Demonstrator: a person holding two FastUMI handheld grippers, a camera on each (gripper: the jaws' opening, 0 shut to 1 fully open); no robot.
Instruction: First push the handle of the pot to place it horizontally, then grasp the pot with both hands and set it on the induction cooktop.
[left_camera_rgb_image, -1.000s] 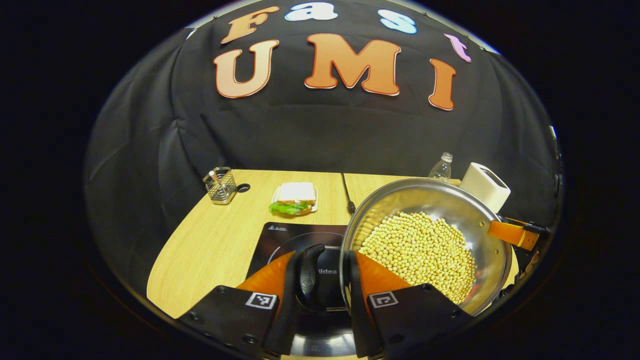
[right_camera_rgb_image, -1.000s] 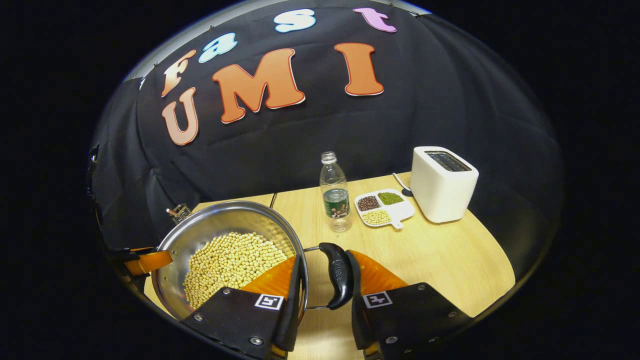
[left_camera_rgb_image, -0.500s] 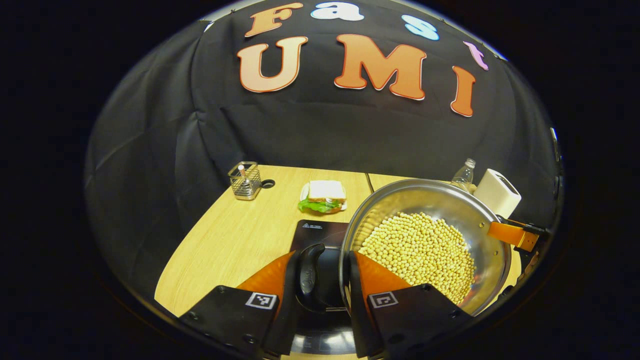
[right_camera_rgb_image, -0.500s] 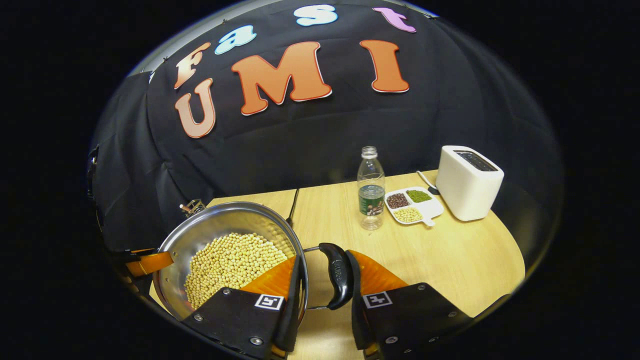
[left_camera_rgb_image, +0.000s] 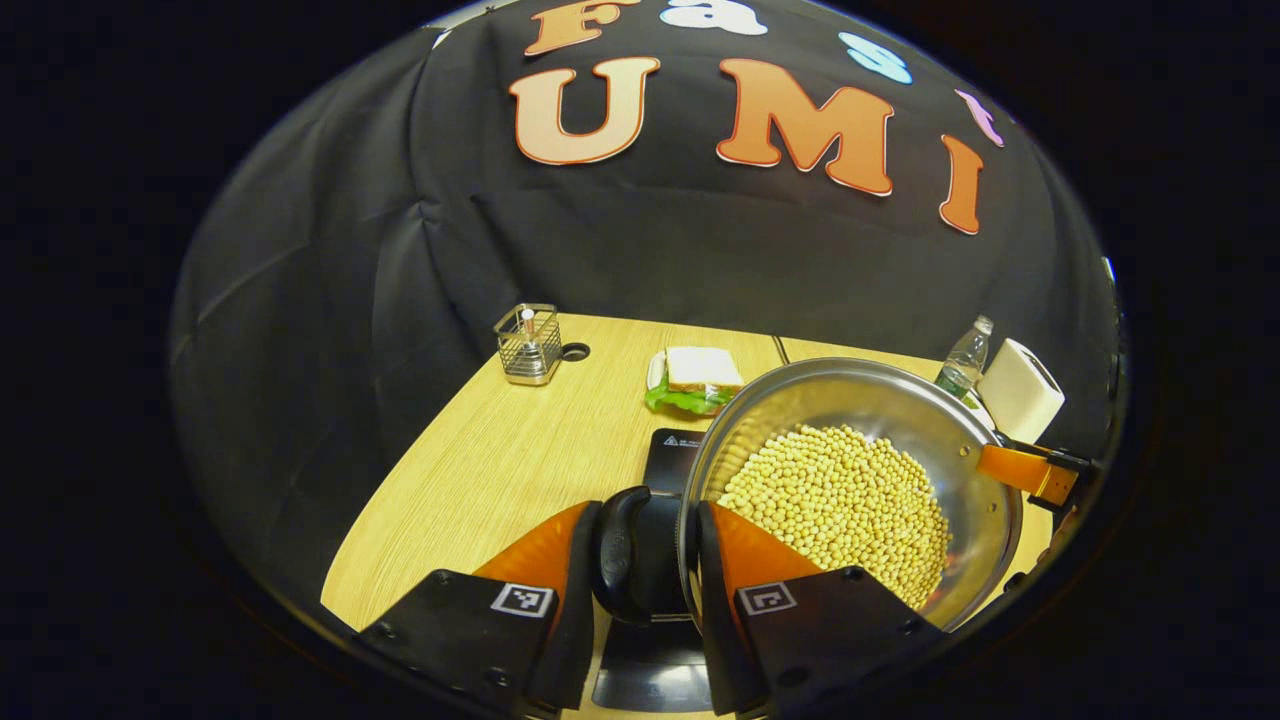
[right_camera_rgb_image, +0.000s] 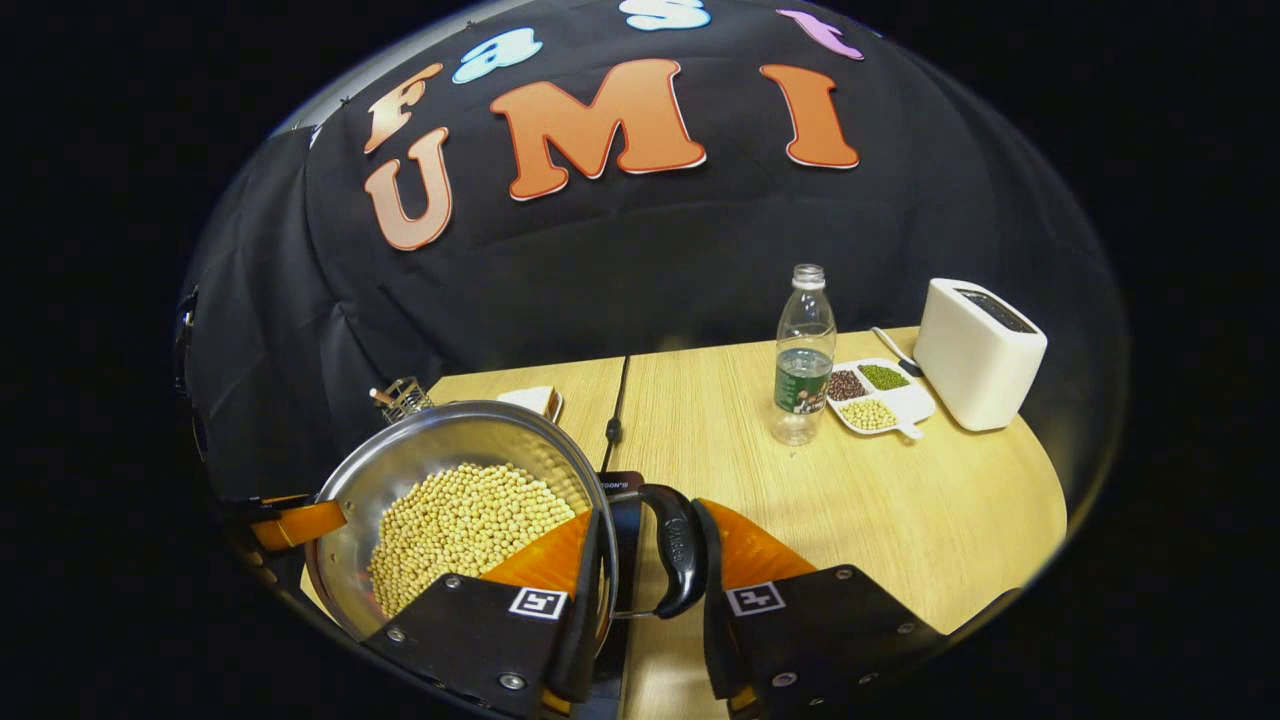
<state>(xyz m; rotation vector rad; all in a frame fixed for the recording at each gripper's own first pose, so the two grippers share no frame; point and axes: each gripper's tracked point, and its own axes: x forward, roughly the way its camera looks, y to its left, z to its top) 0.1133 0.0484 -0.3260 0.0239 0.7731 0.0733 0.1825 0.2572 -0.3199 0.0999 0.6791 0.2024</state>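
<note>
Pot: a round stainless-steel pot (left_camera_rgb_image: 870, 470) filled with pale yellow soybeans (left_camera_rgb_image: 835, 505), held in the air between the two tools, above the near part of the light wooden table (left_camera_rgb_image: 500, 470).
Left hand-held gripper (left_camera_rgb_image: 648, 560): its fingers straddle the pot's black loop side handle (left_camera_rgb_image: 620, 555) and the rim beside it; the inner finger lies against the pot wall, yet whether both press on the handle cannot be told.
Right hand-held gripper (right_camera_rgb_image: 645, 560): set the same way on the opposite black loop handle (right_camera_rgb_image: 675, 550), one finger inside the rim over the beans, the other just outside the handle; a firm clamp cannot be confirmed.
Cooktop: the flat black induction cooktop (left_camera_rgb_image: 672, 450) lies on the table below and partly behind the pot, a corner of it showing under the rim.
Step in hand: judged to be the two-handed carry, with the setting-down not yet done.
Handling: the steel is stiff and smooth, so likely slippery at the rim; the load of beans should make it heavy and quick to shift if tilted. The two loop handles look like the best hold, kept level.
Risk: uneven lowering could spill beans or let a handle slip.
Nearby: a sandwich on a white plate (left_camera_rgb_image: 695, 378), a wire holder (left_camera_rgb_image: 528, 343), a clear plastic bottle (right_camera_rgb_image: 803, 355) and a white toaster (right_camera_rgb_image: 980, 352) stand well apart.
</note>
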